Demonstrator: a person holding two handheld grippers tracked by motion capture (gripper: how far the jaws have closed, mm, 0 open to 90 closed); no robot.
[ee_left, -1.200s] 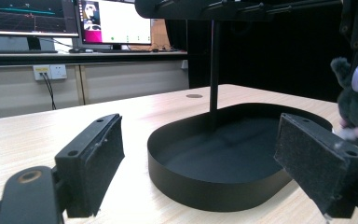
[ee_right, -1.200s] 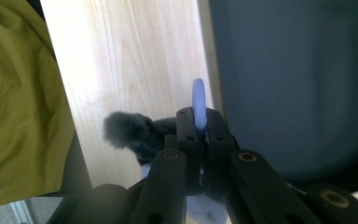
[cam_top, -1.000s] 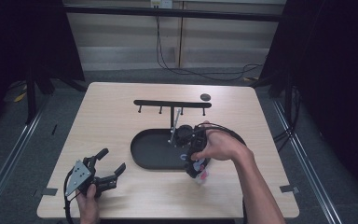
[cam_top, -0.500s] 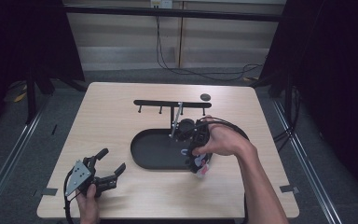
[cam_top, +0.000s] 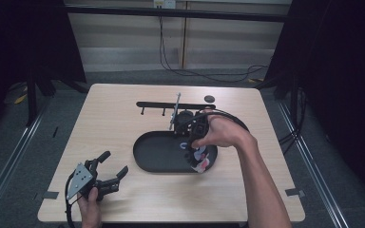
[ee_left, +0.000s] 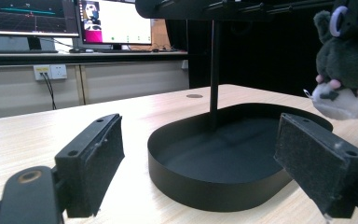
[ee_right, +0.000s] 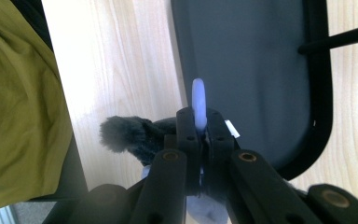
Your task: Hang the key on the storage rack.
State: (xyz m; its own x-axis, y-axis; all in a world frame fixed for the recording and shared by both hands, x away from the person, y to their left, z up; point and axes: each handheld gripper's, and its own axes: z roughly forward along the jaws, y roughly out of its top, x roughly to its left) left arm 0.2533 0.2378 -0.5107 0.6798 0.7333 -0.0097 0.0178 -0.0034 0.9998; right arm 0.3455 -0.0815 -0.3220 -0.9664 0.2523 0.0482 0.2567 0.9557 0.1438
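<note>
— Over the right end of the black oval tray (cam_top: 157,164), what was the right hand-held gripper (cam_top: 196,142) doing?

— Its jaws were clamped tight on a pale loop (ee_right: 198,103) that stuck up between the pads, and a small plush toy (cam_top: 198,159) hung from that loop. The toy was dark grey and furry, with a lighter, whitish lower part.

— Was the toy resting in the tray?

— No. From the left gripper view, the plush toy (ee_left: 342,70) hung clear above the tray (ee_left: 205,186), near its far right edge, with open space under it. In the right gripper view a furry bit of it (ee_right: 123,135) poked out to the left of the closed jaws, above the tray's edge and the light wooden worktop (ee_right: 116,70).

— And the stand?

— A thin black post (ee_left: 214,77) rose from the tray floor to a black crossbar (cam_top: 171,105) overhead. Small pegs hung under that bar. The toy was near the post, to its right in the left gripper view, and I could not tell whether it touched anything on the bar.

— What about the left hand-held gripper (cam_top: 108,172)?

— It sat low at the near left corner of the worktop (cam_top: 104,118), well apart from the tray. Its two padded jaws stood wide apart with nothing between them, pointed toward the tray.

— Anything else on the worktop?

— A small dark disc (cam_top: 209,99) lay beyond the crossbar, near the far edge.
</note>
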